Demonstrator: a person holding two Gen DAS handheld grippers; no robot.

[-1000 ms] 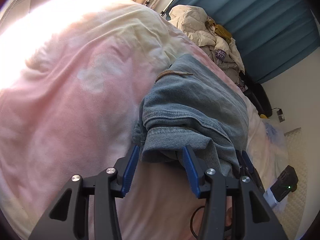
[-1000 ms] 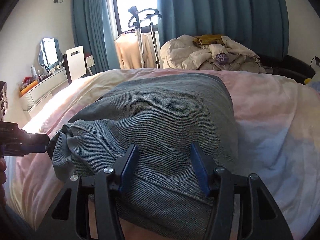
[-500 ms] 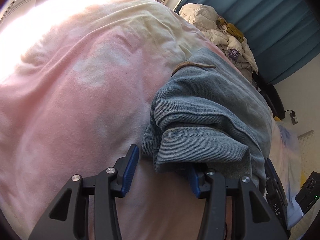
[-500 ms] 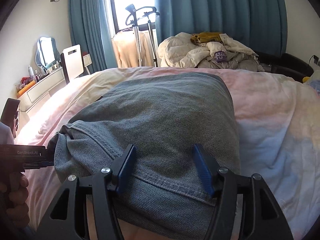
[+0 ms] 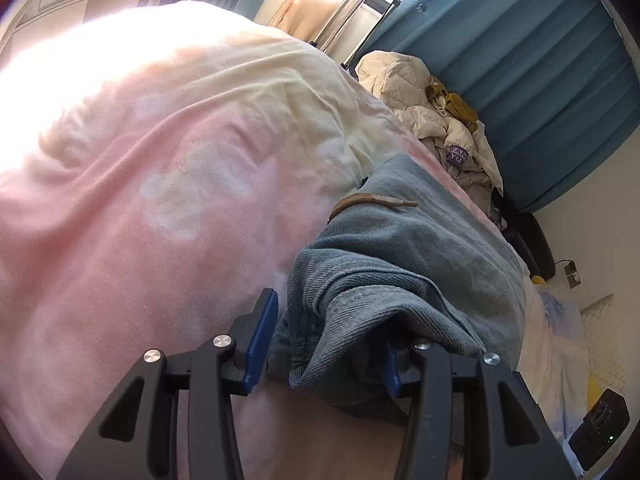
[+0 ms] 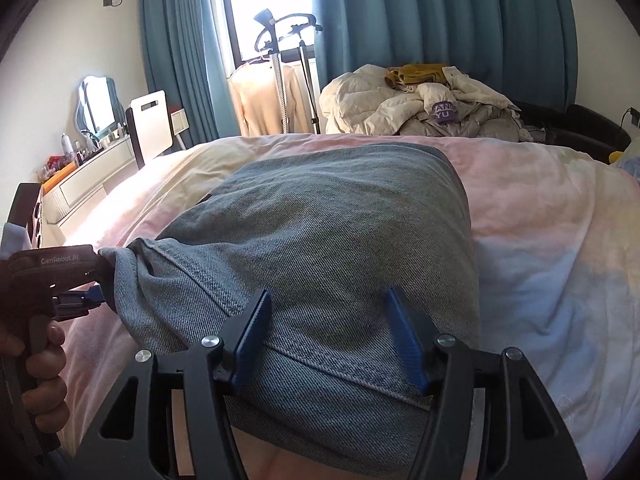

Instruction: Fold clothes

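Folded blue jeans (image 5: 400, 248) lie on a pink bed cover (image 5: 160, 200). My left gripper (image 5: 328, 320) is at their near corner with its jaws apart. A loose denim fold sits between them and drapes over the right finger; the left pad (image 5: 260, 332) stands beside the cloth. In the right wrist view the same gripper (image 6: 94, 280), held by a hand (image 6: 36, 360), meets the jeans (image 6: 320, 232) at their left corner. My right gripper (image 6: 328, 296) rests open on the near edge. Flat, unpinched denim runs on past both fingers.
A pile of pale clothes and quilts (image 6: 420, 108) lies beyond the bed. A garment stand with a beige top (image 6: 272, 92) is at the window. A dresser (image 6: 80, 176) and chair (image 6: 150, 120) stand left. The bed cover (image 6: 540, 240) spreads to the right.
My left gripper has slid further into the jeans' corner, and the denim fold now covers its right finger. The right gripper has stayed where it was.
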